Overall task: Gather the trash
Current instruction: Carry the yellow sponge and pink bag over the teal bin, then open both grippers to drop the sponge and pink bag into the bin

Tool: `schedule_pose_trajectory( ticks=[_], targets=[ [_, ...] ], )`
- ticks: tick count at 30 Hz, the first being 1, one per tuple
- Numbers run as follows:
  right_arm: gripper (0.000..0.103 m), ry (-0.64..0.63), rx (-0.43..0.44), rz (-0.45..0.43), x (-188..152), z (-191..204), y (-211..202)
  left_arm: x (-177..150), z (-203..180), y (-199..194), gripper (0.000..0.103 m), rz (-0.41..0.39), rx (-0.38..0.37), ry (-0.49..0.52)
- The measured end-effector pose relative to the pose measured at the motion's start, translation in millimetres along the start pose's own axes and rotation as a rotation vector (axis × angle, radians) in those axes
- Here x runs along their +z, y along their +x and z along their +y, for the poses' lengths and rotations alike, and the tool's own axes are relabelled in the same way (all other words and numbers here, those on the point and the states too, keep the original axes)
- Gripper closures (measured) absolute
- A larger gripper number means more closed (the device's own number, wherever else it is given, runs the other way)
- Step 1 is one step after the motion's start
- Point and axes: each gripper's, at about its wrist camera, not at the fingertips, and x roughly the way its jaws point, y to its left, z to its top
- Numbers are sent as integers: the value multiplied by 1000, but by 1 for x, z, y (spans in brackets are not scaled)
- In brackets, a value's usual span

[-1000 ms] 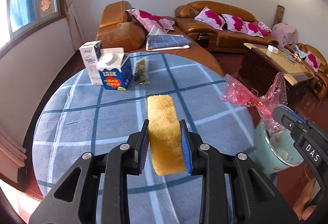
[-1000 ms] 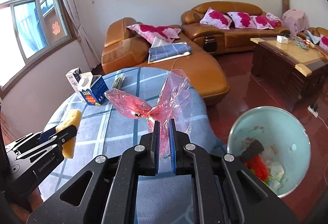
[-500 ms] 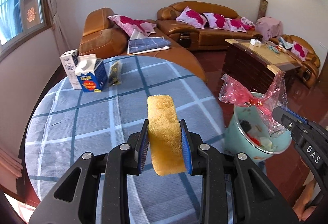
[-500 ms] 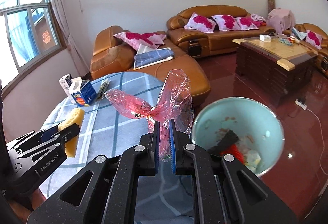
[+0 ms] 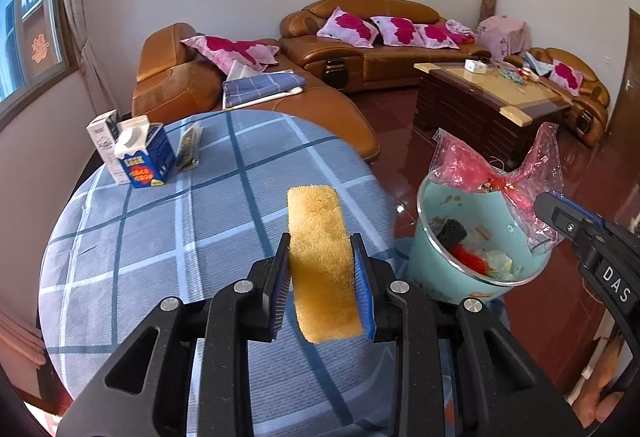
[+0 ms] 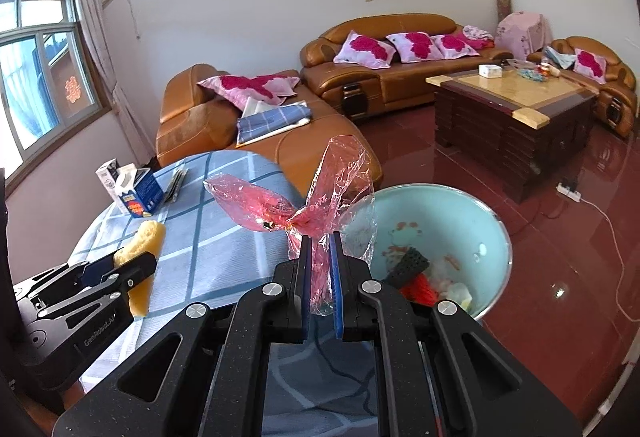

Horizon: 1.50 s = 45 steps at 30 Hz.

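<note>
My left gripper [image 5: 322, 249] is shut on a yellow sponge [image 5: 320, 249], held above the right part of the round table [image 5: 160, 237]. It also shows in the right wrist view [image 6: 132, 265]. My right gripper [image 6: 320, 249] is shut on a crumpled pink plastic wrapper [image 6: 312, 197], held near the rim of the light green trash bin [image 6: 492, 237]. In the left wrist view the wrapper [image 5: 488, 173] hangs over the bin [image 5: 432, 249], which holds black, red and white trash.
Two cartons [image 5: 138, 157] and a dark flat packet [image 5: 190, 147] stand at the table's far left. Brown sofas [image 5: 368, 37] and a wooden coffee table [image 5: 488, 101] lie beyond, on a red tiled floor [image 6: 560, 257].
Both grippers have swung to the right with their loads. The bin has come fully into view, and the wrapper now sits over its rim.
</note>
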Motion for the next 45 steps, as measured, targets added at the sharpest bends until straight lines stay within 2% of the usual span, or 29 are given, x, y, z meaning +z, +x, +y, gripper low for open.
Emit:
schedule_pose_trajectory(
  ticks=[15,29,45],
  targets=[
    [93,87,-95,-7,3,-54,5,16,-58,13,74,-12,-64,106],
    [93,166,-176,-7,5,-96,15,29,-98,38,74,16,-147,161],
    [93,178,-272,48,2,-113,49,36,-140,83,74,92,-231,190]
  ],
)
